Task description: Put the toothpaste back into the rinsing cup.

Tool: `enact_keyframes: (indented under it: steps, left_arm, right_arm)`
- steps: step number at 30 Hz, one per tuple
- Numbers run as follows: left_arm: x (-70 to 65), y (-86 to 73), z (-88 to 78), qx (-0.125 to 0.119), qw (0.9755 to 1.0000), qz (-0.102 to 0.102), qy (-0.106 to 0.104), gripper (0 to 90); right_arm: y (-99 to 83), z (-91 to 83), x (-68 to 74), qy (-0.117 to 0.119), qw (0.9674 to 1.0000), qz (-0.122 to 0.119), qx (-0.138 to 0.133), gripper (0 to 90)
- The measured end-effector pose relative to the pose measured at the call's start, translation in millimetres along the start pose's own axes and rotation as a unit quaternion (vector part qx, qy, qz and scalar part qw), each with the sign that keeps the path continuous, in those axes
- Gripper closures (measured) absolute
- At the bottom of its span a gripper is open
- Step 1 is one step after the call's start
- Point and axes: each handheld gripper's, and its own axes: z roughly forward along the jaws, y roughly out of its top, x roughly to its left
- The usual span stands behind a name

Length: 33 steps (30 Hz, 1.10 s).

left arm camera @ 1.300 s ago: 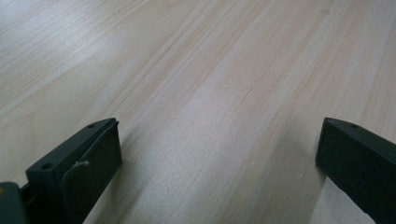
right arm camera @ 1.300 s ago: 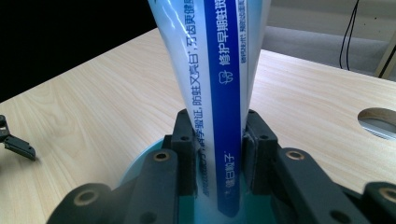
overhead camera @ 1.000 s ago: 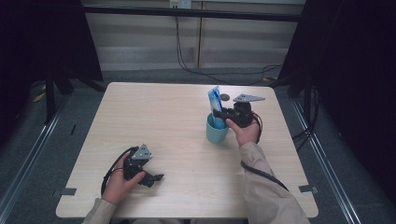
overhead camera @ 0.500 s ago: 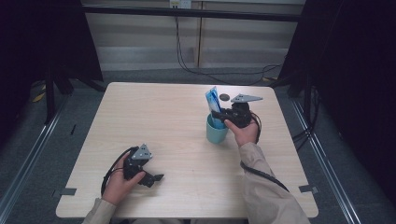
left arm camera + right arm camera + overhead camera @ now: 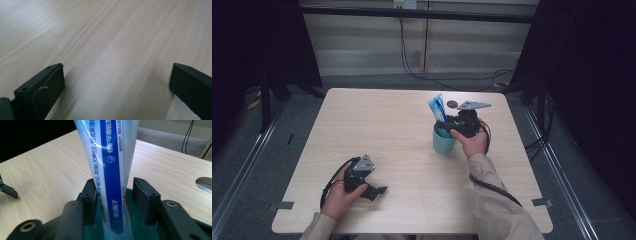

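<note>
The toothpaste tube (image 5: 112,177) stands upright between the right gripper (image 5: 115,195)'s jaws, its lower end down in the teal cup (image 5: 443,141); the jaws flank it partly closed, one touching, a gap at the other. It looks light, soft and slick-skinned, so I'd pinch its flat faces low. The left gripper (image 5: 115,82) rests spread over bare table (image 5: 120,37).

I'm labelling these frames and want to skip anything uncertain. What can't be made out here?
- Lower end of the blue-and-white toothpaste tube: hidden inside the teal cup, both views.
- Right gripper: right gripper view, left jaw touches the tube, a gap at the right; grip unclear.
- Small dark round object on the light wooden table: too small, high view.
</note>
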Motion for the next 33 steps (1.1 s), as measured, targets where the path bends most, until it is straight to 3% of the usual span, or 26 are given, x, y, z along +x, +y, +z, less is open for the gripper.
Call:
enact_keyframes:
  steps: [14, 33]
  left_arm:
    - [0.0, 0.0, 0.0, 0.0, 1.0, 0.0, 0.0, 0.0]
    - [-0.1, 0.0, -0.1, 0.0, 1.0, 0.0, 0.001, 0.0]
  right_arm:
    - [2.5, -0.1, 2.0, -0.006, 0.9999, 0.003, 0.014, 38.4]
    - [8.0, -4.1, 6.8, 0.002, 0.9997, -0.009, 0.022, 24.6]
